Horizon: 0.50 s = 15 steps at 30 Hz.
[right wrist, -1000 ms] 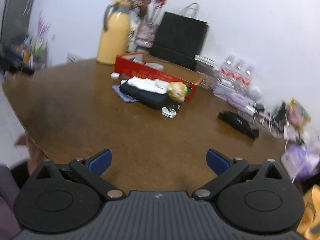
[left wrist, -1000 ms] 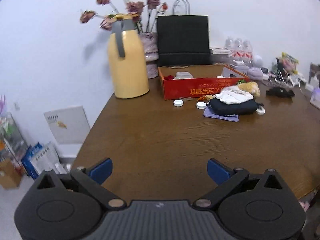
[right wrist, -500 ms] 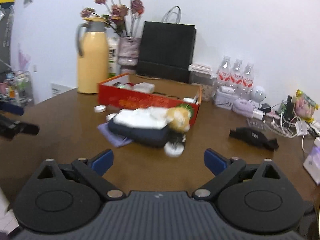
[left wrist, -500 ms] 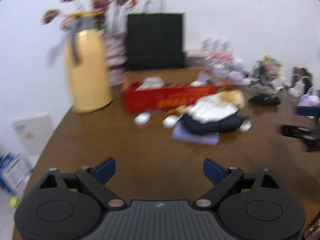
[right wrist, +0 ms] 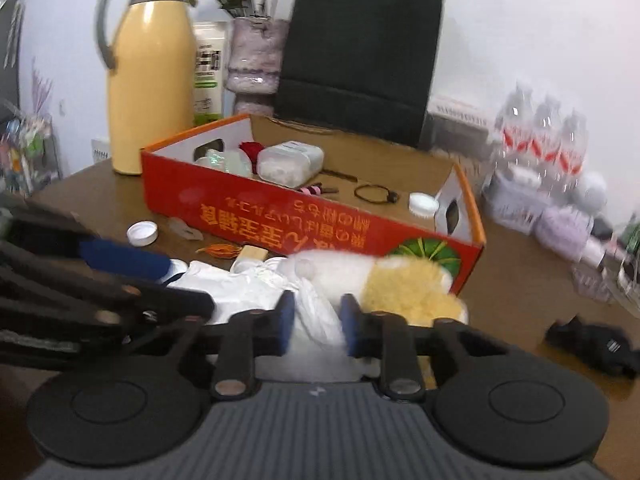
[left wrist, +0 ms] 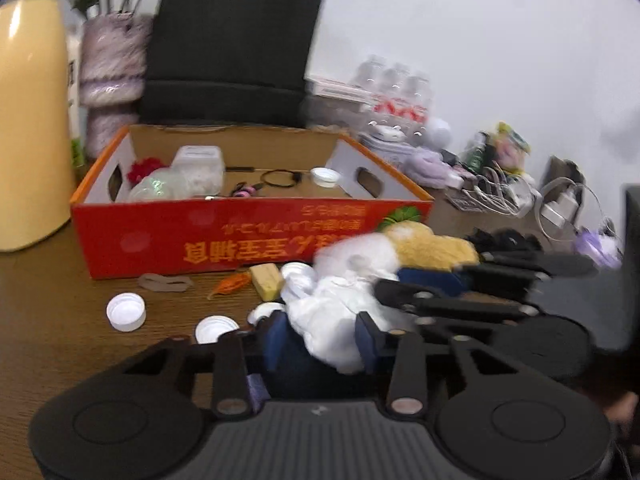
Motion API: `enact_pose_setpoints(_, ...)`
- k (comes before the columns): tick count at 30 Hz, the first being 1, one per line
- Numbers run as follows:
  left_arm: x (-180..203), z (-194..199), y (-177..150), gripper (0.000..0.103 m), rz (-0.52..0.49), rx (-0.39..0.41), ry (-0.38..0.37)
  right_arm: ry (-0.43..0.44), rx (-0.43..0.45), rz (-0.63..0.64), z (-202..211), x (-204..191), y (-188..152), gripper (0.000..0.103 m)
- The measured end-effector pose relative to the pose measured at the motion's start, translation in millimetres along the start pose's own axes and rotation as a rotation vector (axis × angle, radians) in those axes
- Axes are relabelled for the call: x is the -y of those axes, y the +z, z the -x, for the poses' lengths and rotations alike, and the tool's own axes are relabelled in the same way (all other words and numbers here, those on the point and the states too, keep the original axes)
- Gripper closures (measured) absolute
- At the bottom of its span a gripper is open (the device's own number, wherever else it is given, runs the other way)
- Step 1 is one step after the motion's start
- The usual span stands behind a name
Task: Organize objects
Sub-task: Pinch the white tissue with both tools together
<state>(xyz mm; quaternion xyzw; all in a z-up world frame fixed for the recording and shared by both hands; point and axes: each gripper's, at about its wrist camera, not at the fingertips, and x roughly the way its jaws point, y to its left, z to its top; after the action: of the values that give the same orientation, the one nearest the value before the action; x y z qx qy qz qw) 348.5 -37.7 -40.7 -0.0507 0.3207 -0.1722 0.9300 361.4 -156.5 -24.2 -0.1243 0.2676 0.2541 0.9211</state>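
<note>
Crumpled white cloth (left wrist: 340, 304): soft, light, will sag; you take bunched folds; left gripper (left wrist: 320, 340), right gripper (right wrist: 316, 322) both closing, cloth between pads.

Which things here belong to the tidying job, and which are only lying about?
Belong to the job:
- left gripper and right gripper, both closing on the white cloth
- red box
- plush toy
- loose bottle caps

Lying about:
- yellow jug
- black bag
- water bottles
- chargers
</note>
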Motion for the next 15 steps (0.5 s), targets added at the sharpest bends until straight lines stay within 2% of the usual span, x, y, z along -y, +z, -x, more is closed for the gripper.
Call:
enact_pose_setpoints(1, -1.6, 0.2, -0.6, 0.085, 0.019, 0.012, 0.011, 0.009, -0.001, -0.019, 0.3, 1.0, -0.5, 0.091)
enact_pose_setpoints(3, 0.2, 5.9, -2.4, 0.087, 0.025, 0.035, 0.032, 0.007, -0.002, -0.028, 3.9, -1.8, -1.0, 0.097)
enact_pose_setpoints(6, 11.3, 29.4, -6.4, 0.099, 0.008, 0.066, 0.104, 0.016, 0.013, -0.054, 19.9, -5.3, -3.4, 0.098)
enact_pose_setpoints(8, 21.4, 58.5, -13.2, 0.100, -0.015, 0.103, 0.130, 0.042, 0.046, -0.084, 46.3, -9.6, -5.8, 0.098)
enact_pose_setpoints(12, 36.3, 126.8, -38.4, 0.100, 0.021, 0.170, 0.117, 0.083, 0.121, -0.142, 116.7, -30.8, -22.3, 0.098)
enact_pose_setpoints(15, 48.8, 162.6, -68.5, 0.100, 0.067, 0.140, 0.128, 0.130, 0.129, -0.202, 164.5, -50.0, -50.7, 0.098)
